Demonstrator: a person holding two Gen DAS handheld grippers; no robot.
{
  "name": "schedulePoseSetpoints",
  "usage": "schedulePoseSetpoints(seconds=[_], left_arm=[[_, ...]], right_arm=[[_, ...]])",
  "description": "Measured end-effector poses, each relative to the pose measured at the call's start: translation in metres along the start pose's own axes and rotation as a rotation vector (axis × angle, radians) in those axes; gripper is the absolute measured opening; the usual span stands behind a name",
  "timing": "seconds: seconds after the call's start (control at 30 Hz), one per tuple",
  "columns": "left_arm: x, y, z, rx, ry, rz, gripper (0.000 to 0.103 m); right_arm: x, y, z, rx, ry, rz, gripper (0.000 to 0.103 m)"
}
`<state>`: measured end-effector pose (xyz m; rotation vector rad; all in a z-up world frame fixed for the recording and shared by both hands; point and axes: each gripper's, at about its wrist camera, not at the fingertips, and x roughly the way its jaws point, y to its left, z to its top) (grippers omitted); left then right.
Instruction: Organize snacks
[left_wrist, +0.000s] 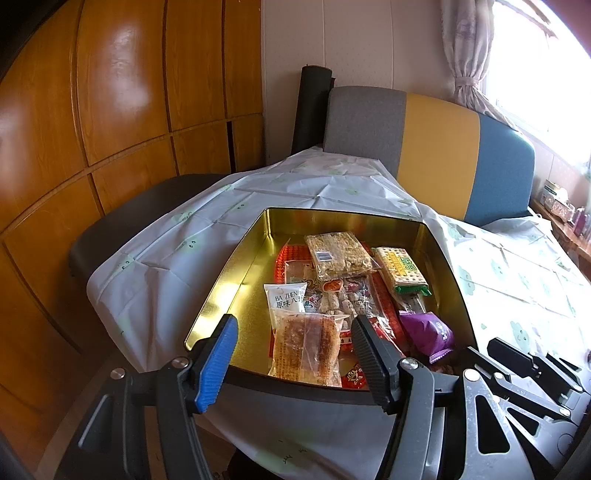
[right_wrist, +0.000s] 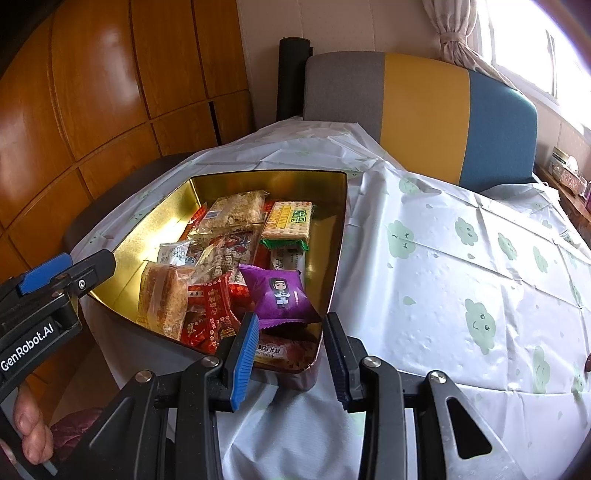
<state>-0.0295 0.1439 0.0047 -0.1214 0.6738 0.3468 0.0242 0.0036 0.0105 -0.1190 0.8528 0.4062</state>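
A gold tin (left_wrist: 236, 280) sits open on the tablecloth, holding several snack packets. Among them are a purple packet (right_wrist: 280, 295), a green cracker pack (left_wrist: 402, 269), a clear-wrapped cake (left_wrist: 306, 347), a white packet (left_wrist: 286, 299) and red packets (right_wrist: 214, 310). My left gripper (left_wrist: 295, 350) hovers over the tin's near edge. It is open, and the cake lies in the tin beyond its pads, untouched. My right gripper (right_wrist: 290, 350) stands open astride the tin's (right_wrist: 332, 240) near right corner, with neither pad pressing on anything. The left gripper (right_wrist: 70, 271) also shows at the left edge of the right wrist view.
A white tablecloth with green clouds (right_wrist: 461, 277) covers the table to the right of the tin. A grey, yellow and blue chair back (left_wrist: 436, 147) stands behind it, and a wooden wardrobe (left_wrist: 110, 110) is on the left. A person's hand (right_wrist: 33, 432) holds the left tool.
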Motion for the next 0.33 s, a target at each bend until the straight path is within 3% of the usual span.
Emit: schedulePoseSetpoints(seconds=[0.33], left_arm=[[0.0009,-0.0007,-0.0014,-0.007,-0.012,-0.013,0.065]], right_arm=[[-0.0001,-0.0068,-0.0033,0.011,0.000,-0.009,0.037]])
